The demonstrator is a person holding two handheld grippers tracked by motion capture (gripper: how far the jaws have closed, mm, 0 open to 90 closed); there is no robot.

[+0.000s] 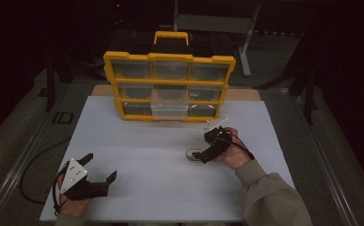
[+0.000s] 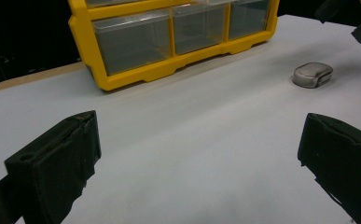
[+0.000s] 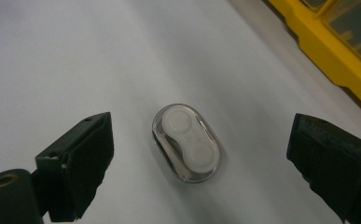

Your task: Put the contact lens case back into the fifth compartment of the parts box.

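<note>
We see a small clear case point(image 3: 186, 142) lying flat on the white table point(image 1: 142, 141), in front of the yellow organizer point(image 1: 169, 84) and a little to its right side. The right gripper point(image 1: 209, 149) hangs just over the case with its jaws spread wide, one on each side, and they do not touch it. The left gripper point(image 1: 98, 170) is well apart from the organizer, near the front left corner of the table, and its jaws are also spread, with nothing between them.

Between the case and the organizer the surface is bare. One middle drawer point(image 1: 169, 110) in the bottom row of the organizer stands out a little. Behind the organizer the room is dark, with a grey metal frame point(image 1: 245, 42).

The right gripper view shows two round white shapes inside the case; from the left gripper view the case point(image 2: 312, 74) looks grey and low.
</note>
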